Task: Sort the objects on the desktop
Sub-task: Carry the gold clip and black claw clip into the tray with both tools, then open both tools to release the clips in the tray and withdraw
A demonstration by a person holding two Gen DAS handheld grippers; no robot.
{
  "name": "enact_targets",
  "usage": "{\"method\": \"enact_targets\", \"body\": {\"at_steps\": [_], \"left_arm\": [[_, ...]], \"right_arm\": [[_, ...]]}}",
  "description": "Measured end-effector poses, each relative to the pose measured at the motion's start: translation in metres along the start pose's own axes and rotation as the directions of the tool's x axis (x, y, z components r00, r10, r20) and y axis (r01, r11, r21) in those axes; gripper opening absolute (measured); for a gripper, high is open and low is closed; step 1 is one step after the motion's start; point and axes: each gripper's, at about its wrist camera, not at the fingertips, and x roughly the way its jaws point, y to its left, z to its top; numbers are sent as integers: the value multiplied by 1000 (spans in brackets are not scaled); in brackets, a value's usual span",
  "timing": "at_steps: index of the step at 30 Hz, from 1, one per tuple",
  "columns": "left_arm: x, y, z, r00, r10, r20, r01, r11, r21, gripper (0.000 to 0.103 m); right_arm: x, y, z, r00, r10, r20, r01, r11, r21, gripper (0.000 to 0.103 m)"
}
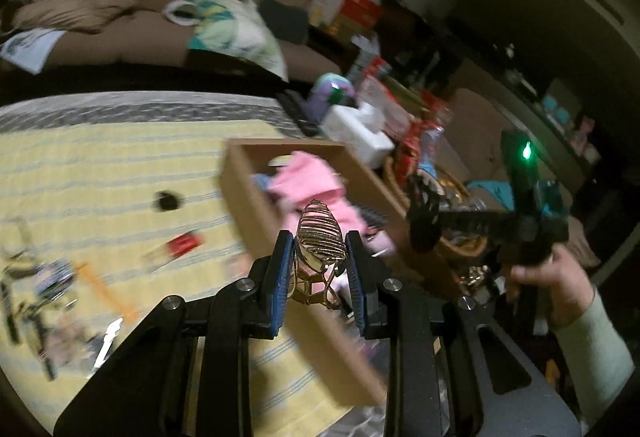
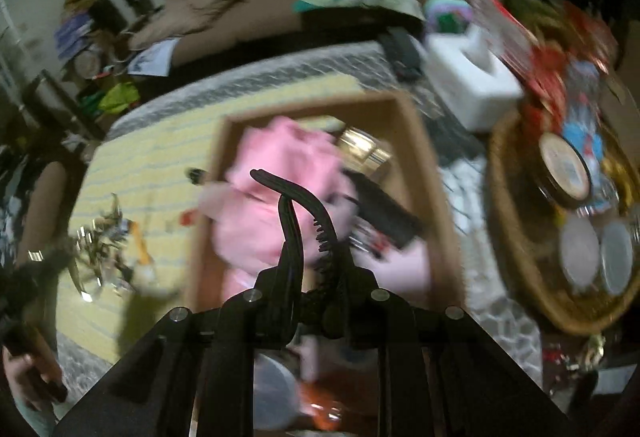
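**Both tongs loaded above the cardboard box**

Yellow striped cloth covers the counter [image 1: 100, 173], with a brown sofa behind it and clutter piled to the right. An open cardboard box [image 1: 248, 193] sits on the cloth and serves as the landmark; a pink cloth [image 1: 308, 177] lies crumpled inside it.

Left tongs [image 1: 320, 269] are narrowly parted and clamped on a gold wire hair clip [image 1: 320, 241], the blue pads pressing its two sides. The clip's long axis runs along the fingers, its rounded coil end pointing forward over the box's near wall toward the pink cloth.

Right tongs [image 2: 316, 269] are drawn together on a black hair clip [image 2: 296, 205]. Its long axis also follows the fingers, curving up and left at the tip, with a toothed edge on its right side; it hangs above the pink cloth in the box.

Left of the box, on the cloth, lie a small red item [image 1: 184, 243], a dark round item [image 1: 166, 200] and a blurred heap of small metal things [image 1: 44, 285]. Right of the box stand a white tissue box [image 2: 476, 81] and a woven basket [image 2: 516, 277].
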Motion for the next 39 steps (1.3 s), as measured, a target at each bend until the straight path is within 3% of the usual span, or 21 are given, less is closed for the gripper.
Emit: {"method": "enact_targets", "body": {"at_steps": [6,10,16,22,27,30,32,33,34,36,39], "left_arm": [[84,-38,33,997,47,-53,-44,997,70,24],[132,-37,45,991,115,-71,-107,989,104,24],[182,-17,64,981,173,-88,-166,983,82,24],[207,1,60,964,223,-144,-214,974,73,27],[218,10,48,932,279,-232,-260,959,111,29],[215,5,40,932,288,-222,-264,956,131,31],[207,2,39,941,273,-199,-255,960,115,48],[201,1,39,949,250,-190,-235,967,102,70],[193,-2,38,961,212,-176,-200,976,86,82],[183,-4,40,966,206,-154,-195,977,80,94],[162,-6,44,979,166,-120,-161,986,54,97]], "right_arm": [[17,-40,-13,999,8,-40,-7,999,33,18],[29,-44,-3,999,24,-45,-23,999,22,18],[46,-44,30,999,14,-39,-15,999,-30,18],[81,-37,69,996,-45,-71,39,995,-87,18],[122,-24,87,982,-147,-115,126,977,-172,18],[144,-18,89,972,-194,-133,164,964,-207,21],[149,-18,91,972,-204,-119,177,962,-206,25],[148,-19,92,975,-192,-115,168,967,-190,32],[143,-22,93,980,-170,-101,152,975,-165,44],[128,-28,98,993,-109,-51,102,988,-112,51],[102,-40,106,999,-34,1,34,999,-35,53]]}}
